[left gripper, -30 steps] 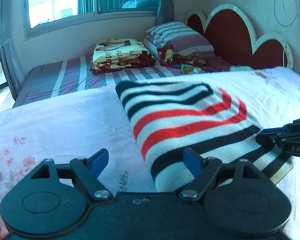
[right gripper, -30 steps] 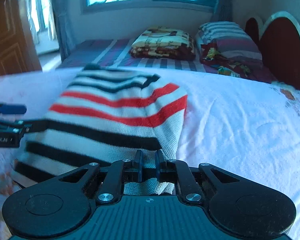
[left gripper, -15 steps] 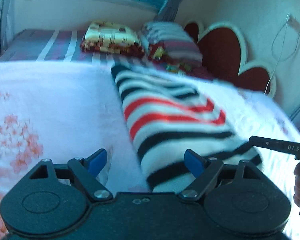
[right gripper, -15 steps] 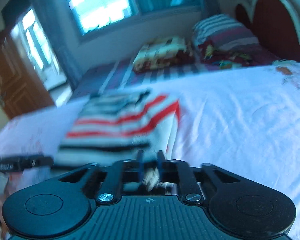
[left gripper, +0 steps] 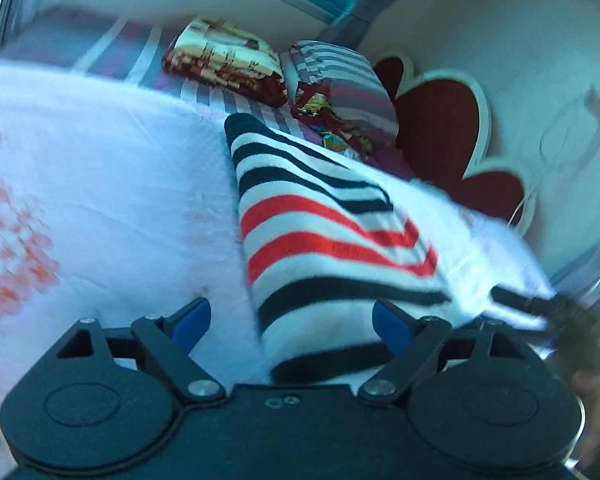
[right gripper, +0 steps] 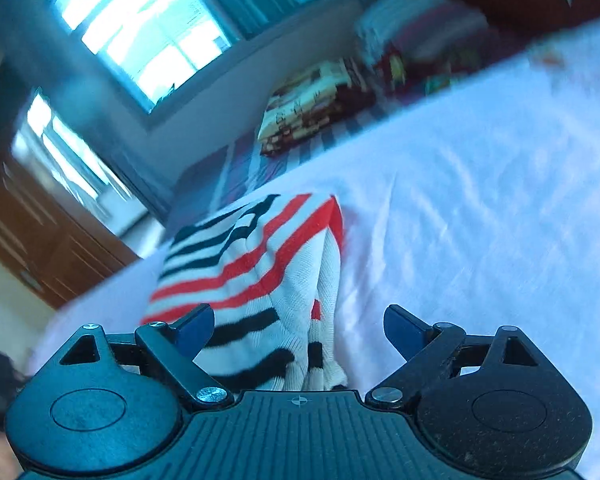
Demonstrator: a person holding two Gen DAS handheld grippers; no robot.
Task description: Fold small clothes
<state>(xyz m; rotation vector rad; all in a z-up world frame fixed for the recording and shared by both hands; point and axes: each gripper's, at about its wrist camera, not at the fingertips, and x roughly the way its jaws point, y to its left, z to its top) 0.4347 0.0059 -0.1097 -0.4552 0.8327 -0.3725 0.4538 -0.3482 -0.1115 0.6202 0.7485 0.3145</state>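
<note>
A folded knit garment [left gripper: 324,248] with white, black and red stripes lies on the white sheet [left gripper: 112,200]. My left gripper [left gripper: 292,322] is open, its blue pads [left gripper: 190,320] wide apart over the garment's near left edge. In the right wrist view the same garment [right gripper: 256,280] lies in front of my right gripper [right gripper: 300,328], which is open and empty, blue fingertips [right gripper: 402,330] apart, with the garment's near right corner between them. The right gripper also shows as a blurred dark shape at the right edge of the left wrist view [left gripper: 540,304].
A folded patterned blanket [left gripper: 224,60] and a striped pillow [left gripper: 340,80] lie at the head of the bed by a red scalloped headboard [left gripper: 444,128]. A window [right gripper: 140,28] and a wooden door [right gripper: 40,240] are on the far side. Both views are tilted and motion-blurred.
My right gripper was shut on the garment's near edge and has opened and let it go. Both grippers have tilted and shifted. The left gripper stays open.
</note>
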